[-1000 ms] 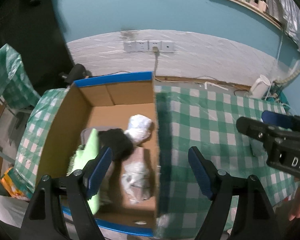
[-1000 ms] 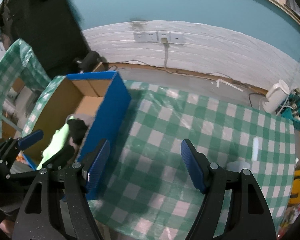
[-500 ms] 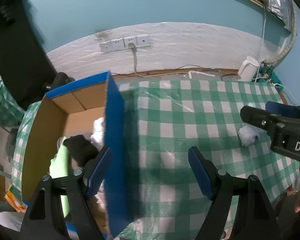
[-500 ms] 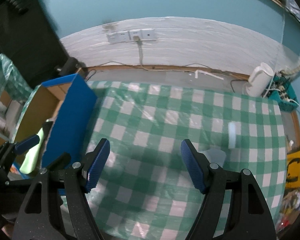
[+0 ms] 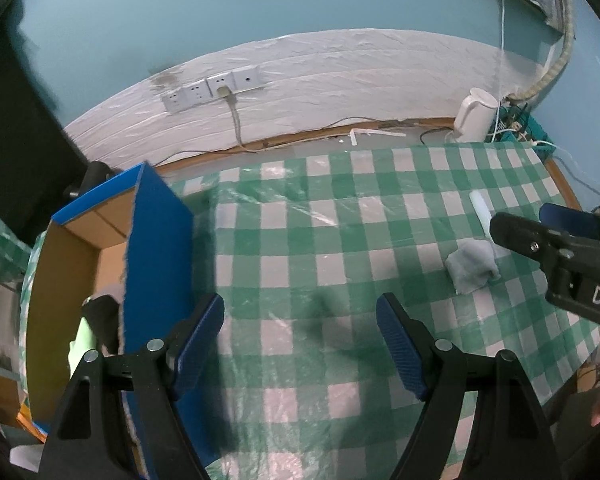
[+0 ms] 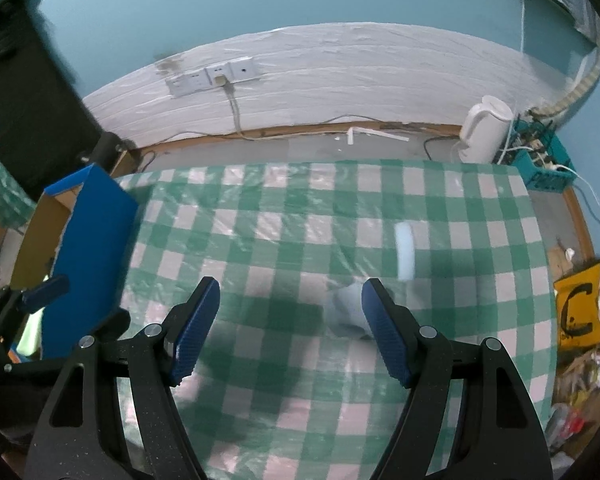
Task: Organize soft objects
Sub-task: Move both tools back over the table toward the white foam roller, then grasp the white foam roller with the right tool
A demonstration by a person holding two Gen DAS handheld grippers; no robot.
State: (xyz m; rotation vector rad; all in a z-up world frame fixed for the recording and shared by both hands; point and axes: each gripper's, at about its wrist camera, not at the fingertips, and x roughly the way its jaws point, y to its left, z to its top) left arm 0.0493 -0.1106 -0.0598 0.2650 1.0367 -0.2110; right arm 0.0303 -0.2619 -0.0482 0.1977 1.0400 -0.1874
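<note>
A pale grey soft bundle (image 5: pixel 473 266) lies on the green checked tablecloth (image 5: pixel 332 240) at the right, next to a white strip (image 5: pixel 481 208). In the right wrist view the bundle (image 6: pixel 346 304) sits just left of my right fingertip, blurred, with the strip (image 6: pixel 404 249) beyond it. My left gripper (image 5: pixel 300 340) is open and empty over the cloth beside the blue cardboard box (image 5: pixel 156 264). My right gripper (image 6: pixel 290 330) is open and empty; it shows in the left wrist view (image 5: pixel 556 236) above the bundle. Inside the box I see a black item (image 5: pixel 100 312) and a light green one (image 5: pixel 82 344).
The box (image 6: pixel 88 248) stands at the table's left edge. A white kettle (image 6: pixel 485 128) and a teal crate of cables (image 6: pixel 540 164) stand on the floor behind the table. A wall socket strip (image 5: pixel 212 88) with a cable is on the back wall.
Both grippers have swung right, away from the box and over the cloth. The box contents have slid mostly out of view and the grey bundle has come close to my right gripper.
</note>
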